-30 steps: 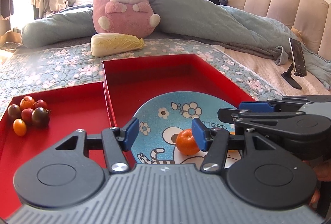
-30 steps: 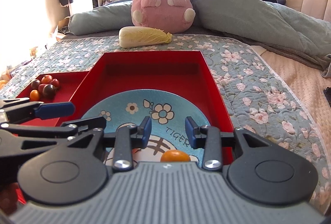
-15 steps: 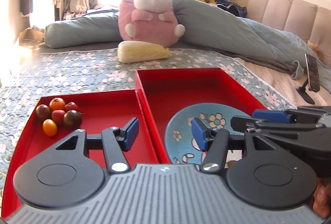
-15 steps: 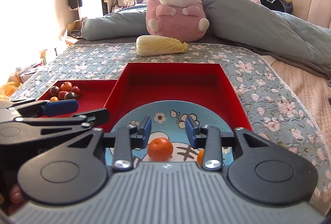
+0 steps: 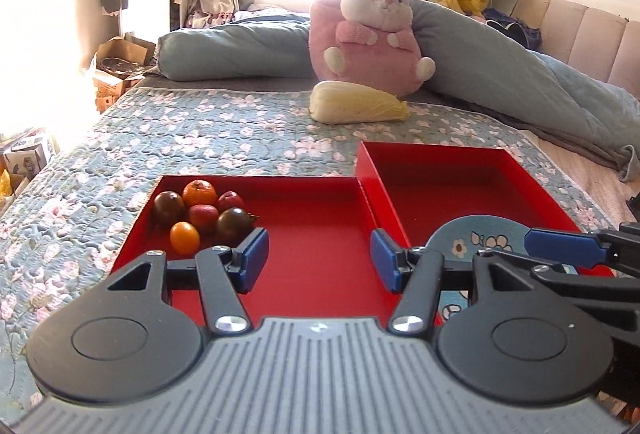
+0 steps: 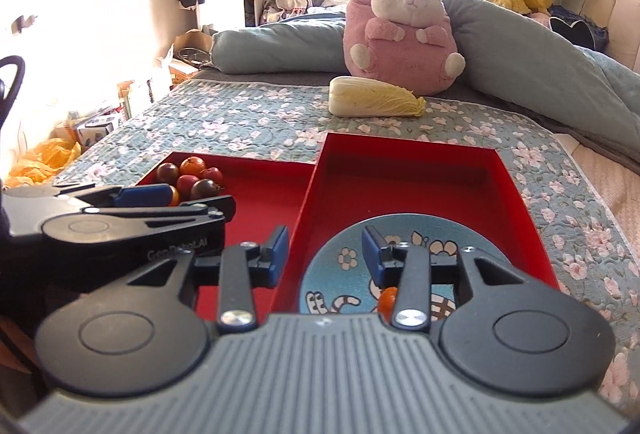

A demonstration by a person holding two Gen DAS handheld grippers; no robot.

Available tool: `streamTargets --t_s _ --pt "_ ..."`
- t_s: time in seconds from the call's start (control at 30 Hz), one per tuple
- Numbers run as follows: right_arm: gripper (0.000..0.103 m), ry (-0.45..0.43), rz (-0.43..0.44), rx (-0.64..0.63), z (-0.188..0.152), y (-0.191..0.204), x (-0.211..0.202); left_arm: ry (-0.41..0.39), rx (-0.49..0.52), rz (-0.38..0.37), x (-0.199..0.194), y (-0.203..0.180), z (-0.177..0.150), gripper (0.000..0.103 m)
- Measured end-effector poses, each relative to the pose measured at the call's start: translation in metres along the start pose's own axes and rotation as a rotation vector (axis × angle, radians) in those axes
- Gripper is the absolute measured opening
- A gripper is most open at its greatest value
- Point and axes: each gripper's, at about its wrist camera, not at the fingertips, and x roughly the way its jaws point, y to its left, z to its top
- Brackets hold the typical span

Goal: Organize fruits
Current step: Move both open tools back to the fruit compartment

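Two red trays lie side by side on the bed. The left tray (image 5: 320, 218) holds a cluster of small fruits (image 5: 200, 211) in its far left corner, also in the right wrist view (image 6: 188, 175). The right tray (image 6: 404, 185) holds a blue cartoon plate (image 6: 348, 262) with a small orange (image 6: 387, 300) on it, partly hidden behind my right finger. My left gripper (image 5: 319, 260) is open and empty above the left tray. My right gripper (image 6: 324, 254) is open and empty over the divide between the trays.
A napa cabbage (image 5: 356, 107) and a pink plush rabbit (image 5: 370, 41) sit beyond the trays on the floral quilt (image 5: 200, 137). A rolled blue duvet (image 5: 520, 73) runs along the back. Boxes (image 5: 116, 69) stand off the bed's left side.
Both grippers have pulled back and swung left: the left one from over the plate to over the left tray, the right one toward the trays' divide. Both stayed open.
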Motion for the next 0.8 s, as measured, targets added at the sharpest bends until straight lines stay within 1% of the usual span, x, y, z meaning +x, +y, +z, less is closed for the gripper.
streamTargets --t_s 0.23,0.37,0.43,0.53,0.63,0.8 --pt "0.044 0.006 0.046 -0.029 0.007 0.029 0.017 0.017 -0.028 0.098 0.003 0.035 -0.001 0.063" --pt "0.044 0.012 0.072 -0.051 0.015 0.046 0.037 0.041 -0.067 0.186 0.010 0.060 -0.005 0.063" --pt "0.044 0.014 0.082 -0.066 0.020 0.056 0.050 0.030 -0.082 0.230 0.012 0.070 -0.009 0.063" --pt "0.044 0.014 0.103 -0.087 0.027 0.069 0.068 0.015 -0.064 0.291 0.016 0.079 -0.012 0.063" --pt "0.044 0.028 0.121 -0.117 0.033 0.082 0.085 0.042 -0.069 0.305 0.025 0.085 -0.013 0.063" --pt "0.044 0.077 0.140 -0.129 0.041 0.091 0.119 0.047 -0.056 0.281 0.036 0.086 -0.013 0.063"
